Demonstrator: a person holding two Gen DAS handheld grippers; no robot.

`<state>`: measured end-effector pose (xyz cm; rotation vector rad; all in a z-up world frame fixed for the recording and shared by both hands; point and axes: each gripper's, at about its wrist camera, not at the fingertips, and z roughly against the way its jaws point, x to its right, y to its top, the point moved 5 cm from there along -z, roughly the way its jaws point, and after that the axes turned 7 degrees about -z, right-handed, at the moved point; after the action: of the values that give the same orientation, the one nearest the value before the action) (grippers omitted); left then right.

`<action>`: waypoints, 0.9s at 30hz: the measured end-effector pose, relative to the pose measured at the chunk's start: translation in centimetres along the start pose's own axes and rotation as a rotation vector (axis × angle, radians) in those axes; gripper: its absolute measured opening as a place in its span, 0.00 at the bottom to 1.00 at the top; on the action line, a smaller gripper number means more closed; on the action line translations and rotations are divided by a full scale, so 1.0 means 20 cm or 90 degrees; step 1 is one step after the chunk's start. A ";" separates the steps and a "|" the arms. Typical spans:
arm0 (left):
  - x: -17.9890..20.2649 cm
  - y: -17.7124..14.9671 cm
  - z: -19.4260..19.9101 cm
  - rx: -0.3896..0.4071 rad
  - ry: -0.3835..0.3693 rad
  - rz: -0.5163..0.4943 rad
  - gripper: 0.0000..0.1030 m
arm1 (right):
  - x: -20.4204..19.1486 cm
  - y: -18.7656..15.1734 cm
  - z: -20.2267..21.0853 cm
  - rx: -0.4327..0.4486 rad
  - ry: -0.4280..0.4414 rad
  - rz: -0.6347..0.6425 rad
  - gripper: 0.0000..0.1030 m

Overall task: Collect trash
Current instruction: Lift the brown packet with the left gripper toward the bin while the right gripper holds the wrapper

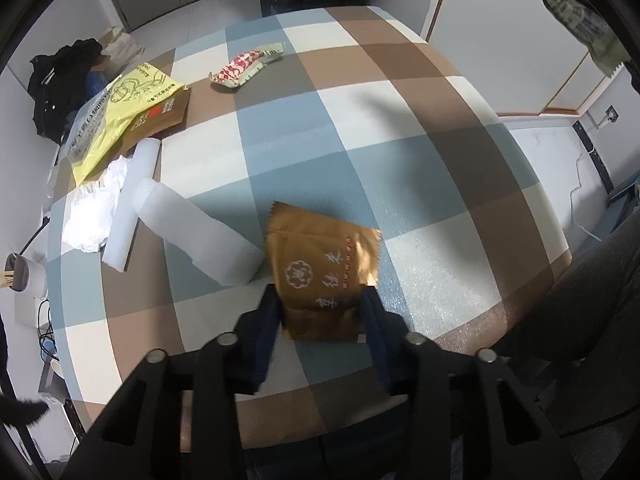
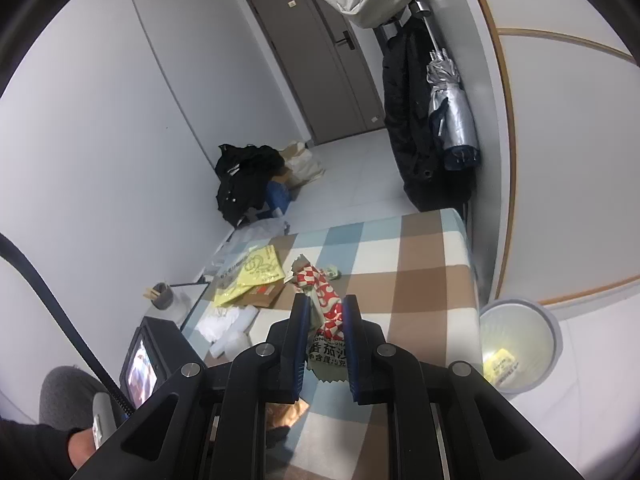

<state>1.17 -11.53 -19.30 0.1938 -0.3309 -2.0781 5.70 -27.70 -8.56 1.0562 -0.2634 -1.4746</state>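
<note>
A brown snack packet (image 1: 320, 264) with pale lettering lies on the checked tablecloth (image 1: 400, 120). My left gripper (image 1: 321, 300) points steeply down over it, and its blue pads press the packet's two sides near the lower end. In the right wrist view my right gripper (image 2: 326, 303) is shut on a sauce sachet (image 2: 326, 344) with red-and-white print, black lettering and a serrated lower edge, held above the table. Beyond it, a red-and-white wrapper (image 2: 308, 278) lies on the cloth; the same wrapper (image 1: 236, 68) shows far off in the left wrist view.
A grey bin (image 2: 552, 332) with a yellow scrap inside stands on the floor right of the table. At the table's left lie white foam pieces (image 1: 200, 232), crumpled tissue (image 1: 96, 208), a yellow bag (image 1: 120, 112) and a brown envelope (image 1: 164, 116). Coats hang by the door.
</note>
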 end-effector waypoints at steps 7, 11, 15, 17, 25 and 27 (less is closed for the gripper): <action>-0.02 0.01 0.01 0.017 -0.004 0.006 0.22 | 0.00 -0.01 -0.01 -0.001 -0.010 0.005 0.15; -0.05 0.02 0.06 0.039 -0.005 0.005 0.11 | 0.01 -0.01 -0.01 -0.002 -0.011 0.004 0.15; -0.07 0.03 0.07 0.051 -0.019 0.023 0.07 | 0.00 -0.02 -0.02 -0.009 -0.011 0.005 0.15; -0.09 0.03 0.08 0.056 -0.026 0.029 0.05 | 0.00 -0.02 -0.02 -0.009 -0.012 0.008 0.15; -0.06 0.07 0.14 0.079 -0.051 0.039 0.01 | 0.00 -0.03 -0.03 -0.008 -0.024 0.012 0.15; -0.07 0.07 0.14 0.082 -0.057 0.049 0.01 | 0.01 -0.04 -0.04 -0.010 -0.030 0.007 0.15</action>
<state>2.20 -10.57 -16.11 0.1630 -0.5185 -1.9939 5.76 -27.32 -9.55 1.0070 -0.2904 -1.4913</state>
